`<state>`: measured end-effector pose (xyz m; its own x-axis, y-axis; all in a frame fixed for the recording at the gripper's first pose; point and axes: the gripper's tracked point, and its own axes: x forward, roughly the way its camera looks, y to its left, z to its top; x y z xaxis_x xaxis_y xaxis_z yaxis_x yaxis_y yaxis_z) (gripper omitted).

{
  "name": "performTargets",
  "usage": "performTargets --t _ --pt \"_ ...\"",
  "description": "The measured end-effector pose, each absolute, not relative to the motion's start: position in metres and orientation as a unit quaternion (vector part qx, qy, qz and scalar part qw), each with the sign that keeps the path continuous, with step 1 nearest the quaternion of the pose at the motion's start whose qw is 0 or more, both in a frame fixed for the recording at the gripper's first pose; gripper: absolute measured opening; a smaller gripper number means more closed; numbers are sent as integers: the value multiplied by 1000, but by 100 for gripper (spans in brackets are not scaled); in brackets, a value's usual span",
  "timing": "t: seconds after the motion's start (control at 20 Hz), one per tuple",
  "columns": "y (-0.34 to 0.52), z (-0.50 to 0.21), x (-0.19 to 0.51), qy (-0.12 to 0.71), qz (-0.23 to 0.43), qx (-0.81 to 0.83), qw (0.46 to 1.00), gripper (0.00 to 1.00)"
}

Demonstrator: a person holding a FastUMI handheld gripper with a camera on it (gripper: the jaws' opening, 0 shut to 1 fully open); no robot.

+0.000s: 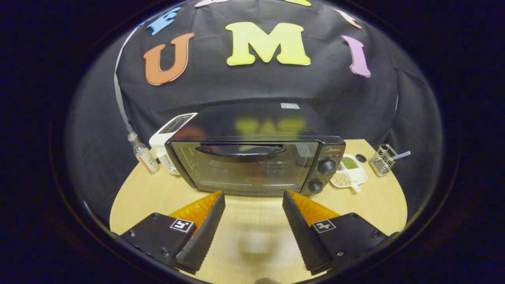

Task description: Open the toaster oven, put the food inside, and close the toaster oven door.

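A black toaster oven (pixel 252 157) stands on the light wooden table (pixel 252 244), just beyond my fingers. Its glass door is closed, with the black handle (pixel 240 151) across the top of the door. Two round knobs (pixel 326 167) sit on its right panel. Through the glass I see something reddish-orange, too dim to make out. My gripper (pixel 253 196) is open, its fingers spread wide with only bare table between them, pointing at the lower part of the door.
A white appliance (pixel 169 142) and a small clear bottle (pixel 144 156) stand left of the oven. To its right lie a white divided dish (pixel 357 175) with green and beige grains, a small black disc (pixel 360 158) and a wire basket (pixel 383 159).
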<state>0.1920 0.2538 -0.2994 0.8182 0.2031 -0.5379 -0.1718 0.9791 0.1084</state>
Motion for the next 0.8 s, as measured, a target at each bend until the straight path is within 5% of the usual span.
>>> performTargets --t 0.35,0.8 --pt "220 -288 162 279 89 34 956 94" --pt "73 -152 98 159 46 23 986 94"
